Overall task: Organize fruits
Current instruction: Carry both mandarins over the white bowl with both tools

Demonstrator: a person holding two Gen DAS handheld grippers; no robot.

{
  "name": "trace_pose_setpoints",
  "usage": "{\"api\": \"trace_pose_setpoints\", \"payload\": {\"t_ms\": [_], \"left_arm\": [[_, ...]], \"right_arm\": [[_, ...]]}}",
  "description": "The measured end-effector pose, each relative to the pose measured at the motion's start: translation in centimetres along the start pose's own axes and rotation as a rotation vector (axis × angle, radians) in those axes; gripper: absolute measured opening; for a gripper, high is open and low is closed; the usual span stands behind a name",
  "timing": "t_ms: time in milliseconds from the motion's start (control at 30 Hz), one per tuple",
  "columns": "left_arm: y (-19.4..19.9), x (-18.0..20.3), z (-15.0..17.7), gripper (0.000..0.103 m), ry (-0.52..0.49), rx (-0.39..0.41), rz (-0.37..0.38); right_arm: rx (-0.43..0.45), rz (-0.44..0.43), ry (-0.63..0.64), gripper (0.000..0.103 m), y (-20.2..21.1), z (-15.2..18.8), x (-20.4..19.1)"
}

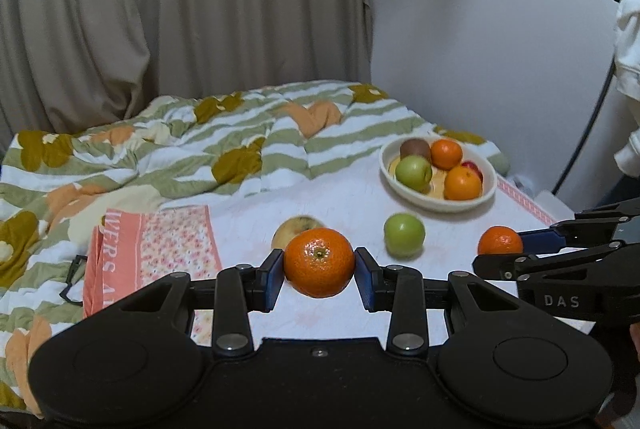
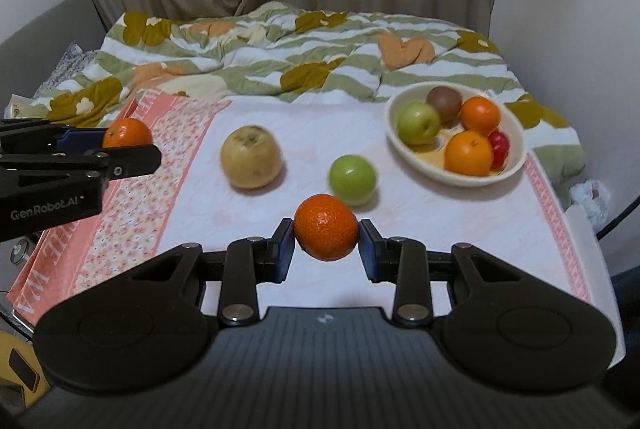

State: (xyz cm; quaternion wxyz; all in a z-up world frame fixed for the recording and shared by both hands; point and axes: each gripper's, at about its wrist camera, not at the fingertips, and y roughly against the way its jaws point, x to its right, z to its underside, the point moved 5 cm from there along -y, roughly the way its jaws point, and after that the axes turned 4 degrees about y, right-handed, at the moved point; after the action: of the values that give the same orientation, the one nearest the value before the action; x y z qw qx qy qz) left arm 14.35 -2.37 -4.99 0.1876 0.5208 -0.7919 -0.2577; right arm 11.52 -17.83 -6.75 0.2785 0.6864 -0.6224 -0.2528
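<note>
Mandarins [image 1: 319, 262] [image 2: 326, 232] clamped in both hand-held grippers [image 1: 319, 271] [image 2: 326, 244], "GenRobot.AI" [image 2: 44, 214] left, "DAS" [image 1: 561, 300] right

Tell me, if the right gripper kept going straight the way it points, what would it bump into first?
Probably the loose green apple just beyond the orange that the right gripper holds; depth is hard to judge here.

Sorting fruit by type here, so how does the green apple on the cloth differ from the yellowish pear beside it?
The green apple is smaller, smooth and glossy; the yellowish pear is larger, dull and brown-speckled. The apple lies nearer the bowl, the pear farther from it. Both sit loose on the cloth, ungripped.
</note>
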Motion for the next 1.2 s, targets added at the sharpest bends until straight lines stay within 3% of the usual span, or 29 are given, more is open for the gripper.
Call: {"api": "trace_pose_setpoints", "payload": {"t_ms": [267,600,1200], "left_arm": [[-2.0,6.0,-3.6,0.041,0.052,0.026,-0.062],[-7.7,12.0,-7.7,0.041,0.141,0.003,-0.087],[-20.9,17.5,-11.1,0.041,0.025,-0.138,0.032]], "right_arm": [[0.026,-0.057,0.058,0.050,0.1,-2.1,8.0],[0.040,-0.105,0.138,0.050,-2.5,-5.7,17.2],[-0.006,-0.035,0.051,0.050,-9.2,-8.5,26.2]]}}
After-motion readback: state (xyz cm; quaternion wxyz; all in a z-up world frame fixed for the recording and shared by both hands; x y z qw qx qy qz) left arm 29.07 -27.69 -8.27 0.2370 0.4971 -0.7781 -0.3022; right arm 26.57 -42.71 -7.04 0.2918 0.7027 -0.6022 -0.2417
